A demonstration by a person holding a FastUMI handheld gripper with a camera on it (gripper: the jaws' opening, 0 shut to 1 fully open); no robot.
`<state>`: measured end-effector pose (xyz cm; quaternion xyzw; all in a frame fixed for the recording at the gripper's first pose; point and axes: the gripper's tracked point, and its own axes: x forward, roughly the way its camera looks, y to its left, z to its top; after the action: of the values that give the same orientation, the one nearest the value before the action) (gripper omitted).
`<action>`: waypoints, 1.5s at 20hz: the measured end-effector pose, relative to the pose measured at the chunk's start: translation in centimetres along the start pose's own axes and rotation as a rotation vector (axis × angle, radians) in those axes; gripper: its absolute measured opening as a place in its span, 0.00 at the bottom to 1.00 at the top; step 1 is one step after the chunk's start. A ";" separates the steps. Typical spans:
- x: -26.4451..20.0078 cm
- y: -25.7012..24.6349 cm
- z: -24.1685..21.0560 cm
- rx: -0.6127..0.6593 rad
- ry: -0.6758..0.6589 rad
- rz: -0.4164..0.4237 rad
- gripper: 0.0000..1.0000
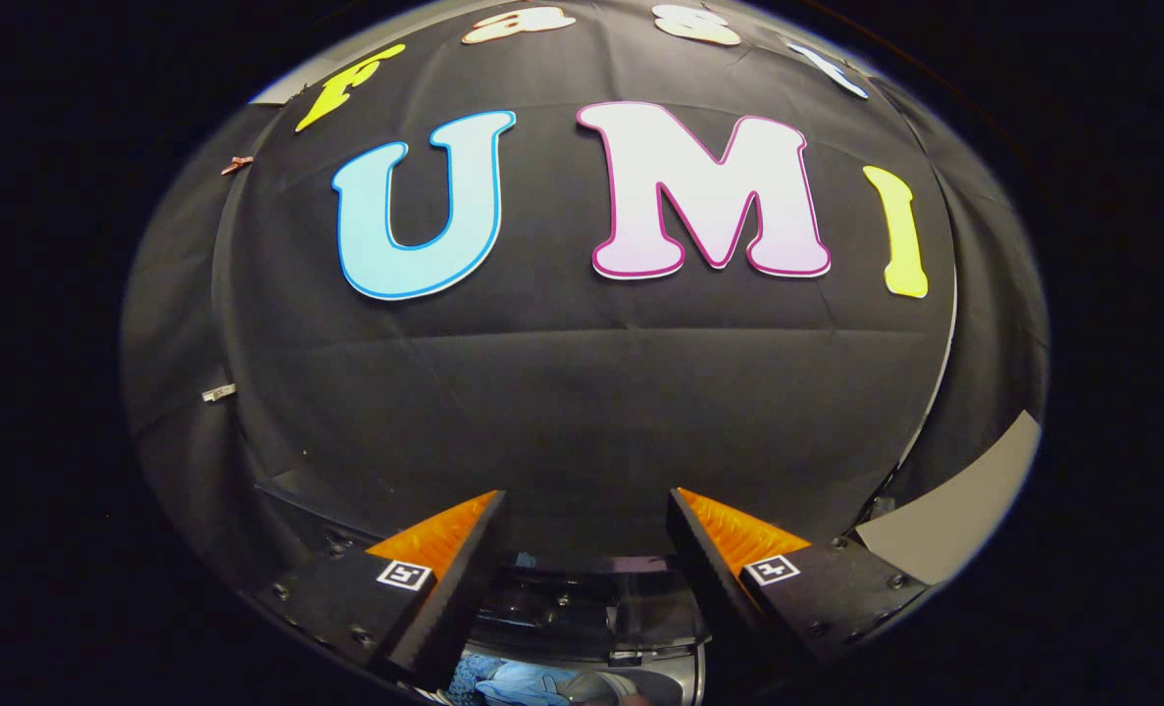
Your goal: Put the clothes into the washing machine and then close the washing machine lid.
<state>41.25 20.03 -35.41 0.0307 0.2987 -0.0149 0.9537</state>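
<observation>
My gripper (586, 510) is open, its two fingers spread wide with nothing between them, held up and facing the booth's black cloth wall. Below and between the finger bases I see a dark edge of the washing machine (591, 603), seemingly its raised lid or back panel. Under that lies a bit of light blue clothing (528, 679), seemingly inside the machine's grey tub (665, 681). The clothing sits well below the fingertips and touches neither finger.
The black cloth wall stands straight ahead, beyond the fingers. A grey panel (954, 515) shows past the right finger. Small clips (219, 393) hang on the cloth to the left.
</observation>
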 end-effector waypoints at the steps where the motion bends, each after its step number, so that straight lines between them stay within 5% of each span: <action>1: -0.2 0.0 -0.2 -0.001 0.019 0.005 1.00; 13: -6.2 0.3 -2.4 0.003 0.087 -0.016 1.00; 30: -10.5 0.0 -11.7 -0.007 0.482 0.023 0.99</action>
<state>25.99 20.95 -39.02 0.0337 0.5174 0.0045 0.8550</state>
